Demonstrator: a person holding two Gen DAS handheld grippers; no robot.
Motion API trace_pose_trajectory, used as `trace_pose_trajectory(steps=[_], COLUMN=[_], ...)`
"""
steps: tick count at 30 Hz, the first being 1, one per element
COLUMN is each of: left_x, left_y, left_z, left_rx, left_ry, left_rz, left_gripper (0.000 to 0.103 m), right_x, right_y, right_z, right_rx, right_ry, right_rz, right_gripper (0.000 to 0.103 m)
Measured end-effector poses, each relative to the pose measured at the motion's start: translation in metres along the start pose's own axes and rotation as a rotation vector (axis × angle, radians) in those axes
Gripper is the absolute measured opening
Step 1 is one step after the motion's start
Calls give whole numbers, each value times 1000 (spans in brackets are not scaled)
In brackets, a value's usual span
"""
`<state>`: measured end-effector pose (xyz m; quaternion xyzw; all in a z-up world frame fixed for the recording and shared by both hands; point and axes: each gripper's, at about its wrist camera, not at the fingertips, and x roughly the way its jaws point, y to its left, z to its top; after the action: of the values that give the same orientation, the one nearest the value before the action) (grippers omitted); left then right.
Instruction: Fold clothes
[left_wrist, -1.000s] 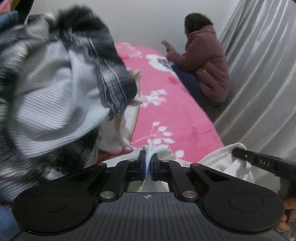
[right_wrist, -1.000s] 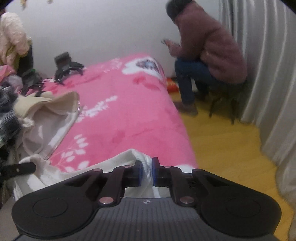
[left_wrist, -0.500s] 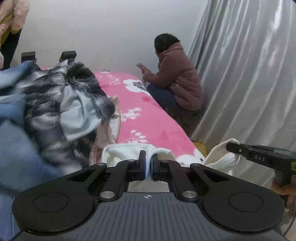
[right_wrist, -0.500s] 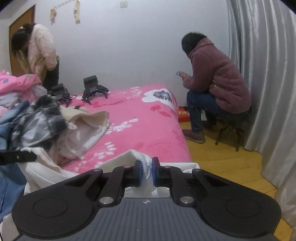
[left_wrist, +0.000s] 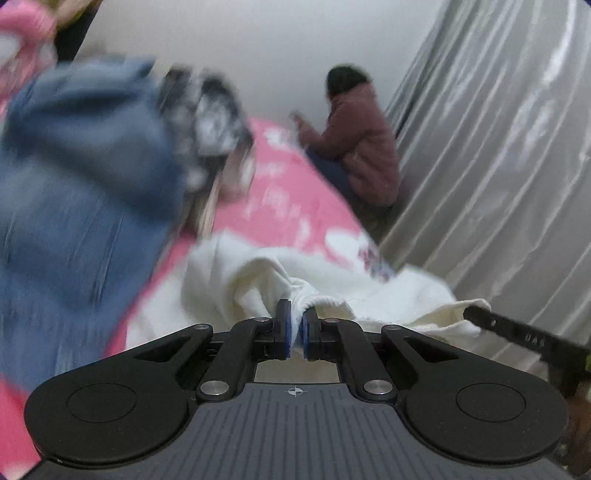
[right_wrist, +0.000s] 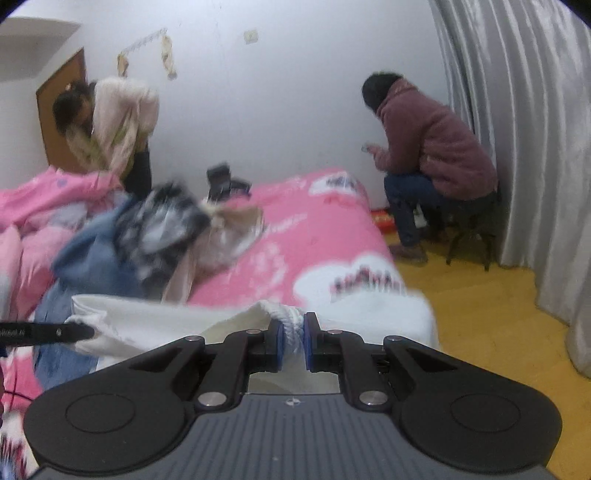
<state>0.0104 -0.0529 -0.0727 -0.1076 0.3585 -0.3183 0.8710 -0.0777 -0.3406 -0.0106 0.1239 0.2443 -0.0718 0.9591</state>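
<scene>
A white garment (left_wrist: 255, 277) lies bunched on the near end of the pink bed (left_wrist: 295, 206). My left gripper (left_wrist: 295, 321) pinches its ribbed edge between the blue pads, and its jaws are opening slightly with the cloth still between them. My right gripper (right_wrist: 293, 332) is shut on another ribbed part of the same white garment (right_wrist: 147, 321), which stretches left between the two. A finger of the right gripper (left_wrist: 517, 336) shows at the right of the left wrist view. The left wrist view is blurred.
A pile of clothes sits left on the bed: blue denim (right_wrist: 92, 254), a black-and-white plaid shirt (right_wrist: 162, 225), a beige piece (right_wrist: 229, 236). One person (right_wrist: 432, 155) sits by the grey curtain (right_wrist: 524, 147); another (right_wrist: 118, 122) bends at the back left. Yellow floor (right_wrist: 480, 321) lies right.
Both grippers have drawn back along the bed with the white garment held between them. The clothes pile now sits farther away and more of the room shows.
</scene>
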Motion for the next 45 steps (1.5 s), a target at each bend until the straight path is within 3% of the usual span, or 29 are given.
trace_pose_trajectory(steps=[2,3,4,5,8,9,11,15,19,20,21,22,23,24,25,26,27,31,34,37,38,41,43,44,45], left_x=[7,10,8,4,-13,-18,-16,26,70,80,90,96,99,96,90,84,77,83,106,99,87,48,28,25,27], left_y=[7,11,18,24,45,54,74,101,111,116,121,128,134,137,137,135,134,138,149,163,161,152,143,140,135], left_z=[-19,-25,-28,-28,-10,-1,14,42,54,55,55,56,57,59,64,70,73,78,77,83,86,96,96,93,86], left_rx=[24,25,13,-3,-80,-125,-241,-359,-503,-545,-587,-637,-677,-683,-658,-624,-607,-484,-376,-511,-510,-456,-429,-433,-447], left_ry=[114,164,190,202,191,177,151,163,172,175,177,179,175,166,146,132,121,100,75,90,76,9,5,34,74], left_rz=[-24,-14,-2,-4,-12,-15,-34,-113,-140,-152,-164,-167,-177,-181,-158,-154,-147,-63,-16,-52,-19,77,56,27,-3], left_gripper=[16,18,20,27,32,39,48,49,48,43,19,9,8,7,6,6,6,10,19,25,37,39,44,47,48], right_x=[-4,-5,-5,-7,-22,-28,-40,-25,24,40,52,62,72,82,93,93,90,75,93,106,99,69,46,38,31], right_y=[1,0,-2,-5,-18,-25,-40,-71,-98,-101,-102,-103,-103,-104,-104,-101,-96,-84,-84,-95,-100,-105,-96,-91,-85], right_z=[-21,-31,-40,-47,-58,-55,-49,-20,1,5,5,5,6,6,6,8,10,18,4,-14,-17,-21,-17,-17,-17], right_rx=[-17,-14,-8,10,82,116,191,291,376,377,376,371,366,361,355,347,337,300,196,131,157,218,229,242,255], right_ry=[52,95,141,186,250,240,210,142,138,139,139,147,157,167,177,163,143,71,137,209,223,211,195,196,199], right_rz=[-14,-14,-13,-13,-18,-30,-53,-78,-49,-58,-78,-87,-93,-98,-104,-111,-119,-139,-233,-377,-385,-359,-271,-213,-152], right_gripper=[15,27,32,41,46,55,59,77,79,79,79,79,73,51,41,21,14,13,13,13,13,18,36,52,59])
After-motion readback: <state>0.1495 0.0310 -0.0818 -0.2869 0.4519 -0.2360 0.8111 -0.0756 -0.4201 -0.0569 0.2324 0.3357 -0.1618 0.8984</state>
